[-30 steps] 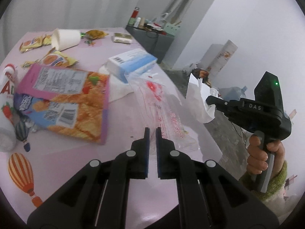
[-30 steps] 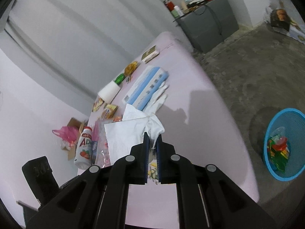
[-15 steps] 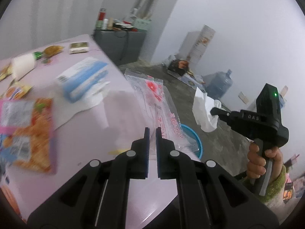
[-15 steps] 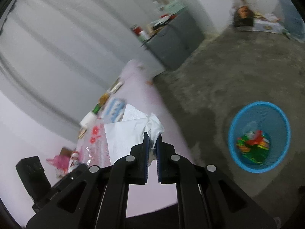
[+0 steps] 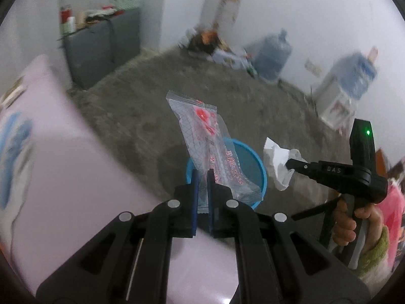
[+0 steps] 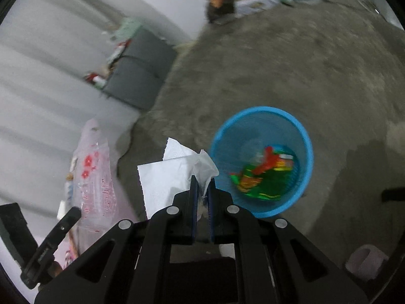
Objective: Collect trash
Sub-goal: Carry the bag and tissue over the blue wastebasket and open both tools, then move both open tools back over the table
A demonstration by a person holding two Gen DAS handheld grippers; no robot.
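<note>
My left gripper [image 5: 201,177] is shut on a clear plastic wrapper with red flowers [image 5: 210,141] and holds it above the blue mesh bin [image 5: 255,167] on the floor. My right gripper [image 6: 202,185] is shut on a crumpled white tissue [image 6: 167,177], just left of the blue bin [image 6: 263,116], which holds colourful wrappers [image 6: 263,174]. The right gripper and its tissue [image 5: 278,162] show to the right of the bin in the left wrist view. The wrapper [image 6: 95,177] and the left gripper show at the left in the right wrist view.
The pink table [image 5: 63,167] is at the left, its edge close to the bin. A grey cabinet [image 5: 101,48] stands by the far wall. Water jugs [image 5: 272,55], boxes and clutter lie along the back wall. The floor is bare concrete [image 6: 303,58].
Both grippers have swung away from the table toward the floor bin, carrying the wrapper and the tissue. The bin is now close below both.
</note>
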